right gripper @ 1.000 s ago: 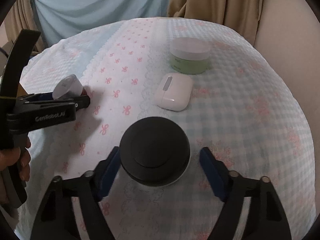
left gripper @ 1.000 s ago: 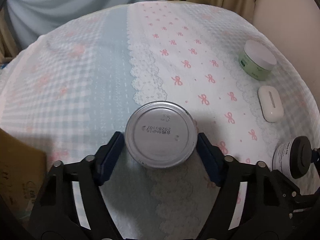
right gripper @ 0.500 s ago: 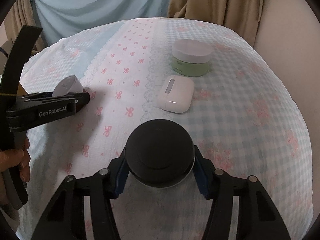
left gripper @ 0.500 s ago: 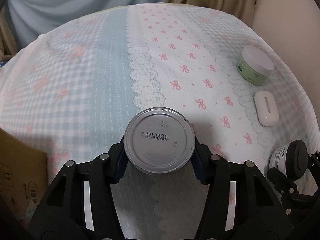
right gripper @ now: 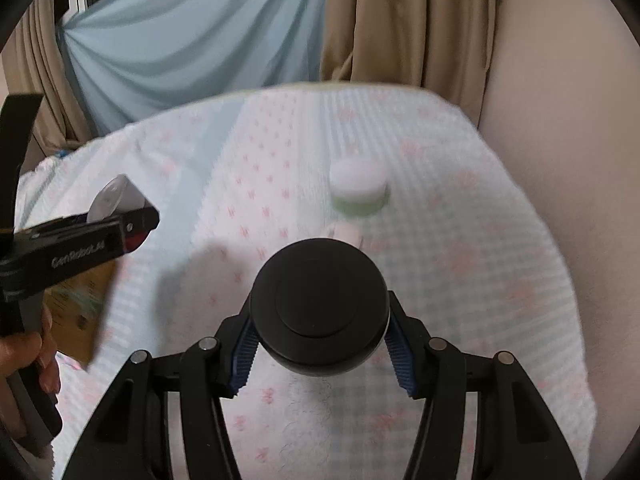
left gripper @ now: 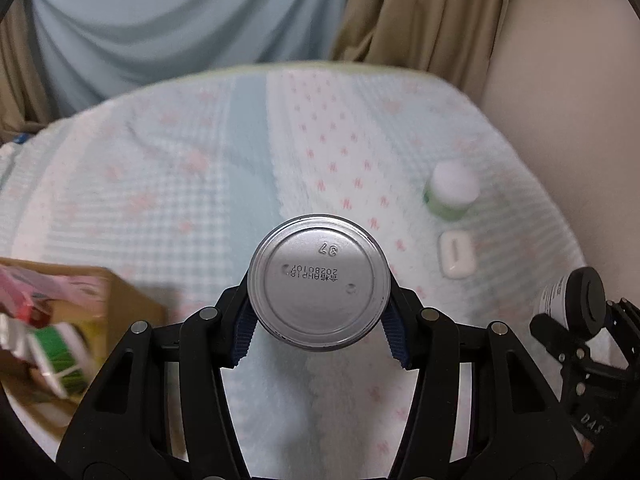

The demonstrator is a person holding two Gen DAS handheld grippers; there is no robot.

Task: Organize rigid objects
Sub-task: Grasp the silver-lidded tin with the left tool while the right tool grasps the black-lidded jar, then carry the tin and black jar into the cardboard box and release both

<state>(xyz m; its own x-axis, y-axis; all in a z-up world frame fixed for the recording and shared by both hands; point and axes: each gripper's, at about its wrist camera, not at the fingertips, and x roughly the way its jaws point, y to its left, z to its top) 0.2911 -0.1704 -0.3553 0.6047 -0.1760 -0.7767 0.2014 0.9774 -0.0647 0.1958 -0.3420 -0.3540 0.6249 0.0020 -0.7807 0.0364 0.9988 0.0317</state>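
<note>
Your left gripper [left gripper: 318, 320] is clamped on the silver-bottomed can [left gripper: 319, 283], its blue pads pressed against the can's two sides, and the can hangs clear above the quilt [left gripper: 168, 184]; your right gripper [right gripper: 320, 344] is clamped the same way on the black-lidded jar [right gripper: 320, 306], also lifted off the cloth. Both grips sit low on round walls, so carry each thing level and without haste; a tilt or a jerk could let a smooth cylinder slip between the pads; I judge the step in hand to be carrying both toward wherever they are to be gathered, and the cardboard box [left gripper: 60, 328] at the lower left, already holding colourful packets, looks a likely place, though that is only a guess. Keep the two grippers apart as you go; in the left view the right one sits close at the right edge, and in the right view the left one reaches in from the left. On the quilt, well apart from both loads, stand a green jar with a white lid [left gripper: 454, 190] and, just beside it, a white earbud case [left gripper: 456, 254]; neither blocks a path toward the box; the box's near wall is what you must clear.
</note>
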